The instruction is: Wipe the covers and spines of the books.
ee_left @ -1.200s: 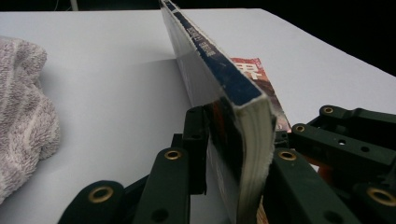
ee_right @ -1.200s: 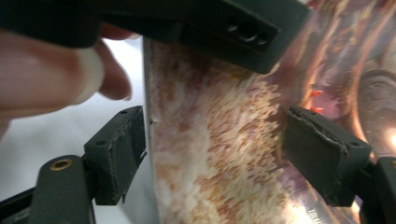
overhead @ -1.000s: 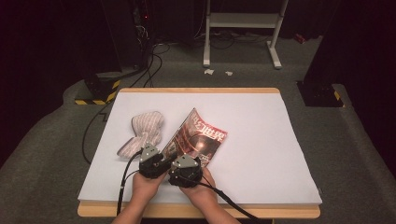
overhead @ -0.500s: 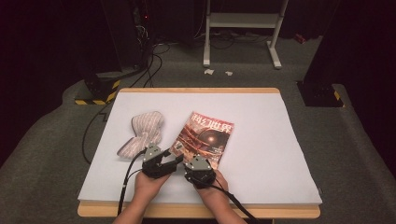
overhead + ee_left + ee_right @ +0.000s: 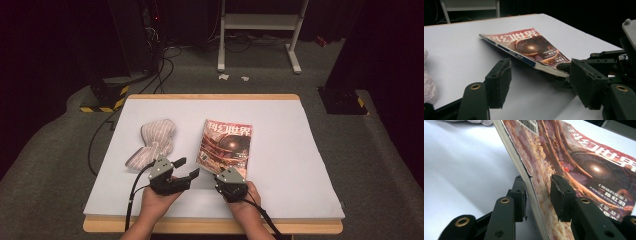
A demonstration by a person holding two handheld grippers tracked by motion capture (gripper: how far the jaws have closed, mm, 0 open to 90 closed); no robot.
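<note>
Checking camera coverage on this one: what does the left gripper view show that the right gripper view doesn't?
Left gripper view: the left tongs, which have just been opening, with nothing between them, and the right tongs seen from outside at the raised corner of the magazine. Right gripper view: the right tongs, which have just been closing, pressing the magazine's edge, plus its barcode and page edges. Both: the magazine, the cloth and the white table.

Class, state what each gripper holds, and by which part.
Right gripper clamps the magazine by its near bottom edge; the left gripper, jaws just opened, holds nothing.
</note>
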